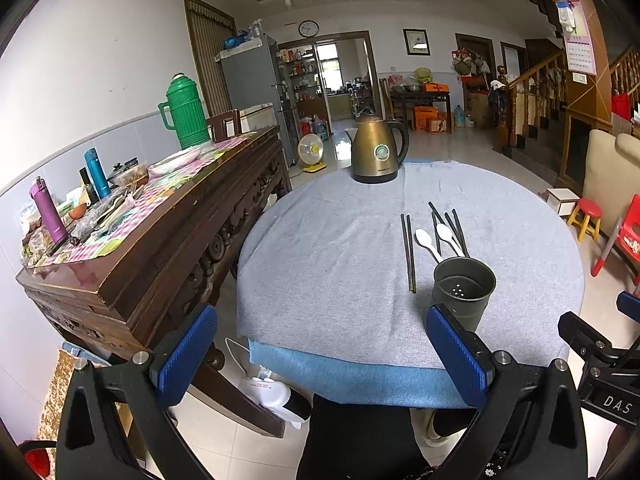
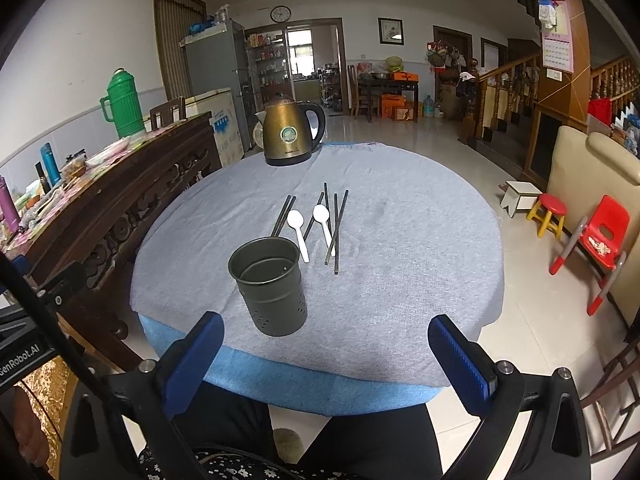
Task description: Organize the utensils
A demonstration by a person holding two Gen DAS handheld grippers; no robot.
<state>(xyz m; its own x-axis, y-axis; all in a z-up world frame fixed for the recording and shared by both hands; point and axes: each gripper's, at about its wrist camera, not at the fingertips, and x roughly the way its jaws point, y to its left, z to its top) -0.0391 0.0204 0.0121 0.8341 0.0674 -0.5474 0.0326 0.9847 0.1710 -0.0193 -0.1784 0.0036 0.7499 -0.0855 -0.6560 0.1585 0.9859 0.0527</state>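
Right wrist view: our right gripper [image 2: 326,358] and left gripper [image 1: 322,350] hang released and empty at the table's [image 2: 400,280] near edge. The holder cup [image 2: 270,286] stands upright, presumably ready to receive the chopsticks [image 2: 338,232] and white spoons [image 2: 299,232] lying behind it. We read "GenRobot.AI" on the rig [image 2: 20,356].

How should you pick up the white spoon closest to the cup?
Probably by its thin handle, coming straight down from above. The white spoon lies flat on the grey cloth, bowl end away from the cup, chopsticks close alongside.
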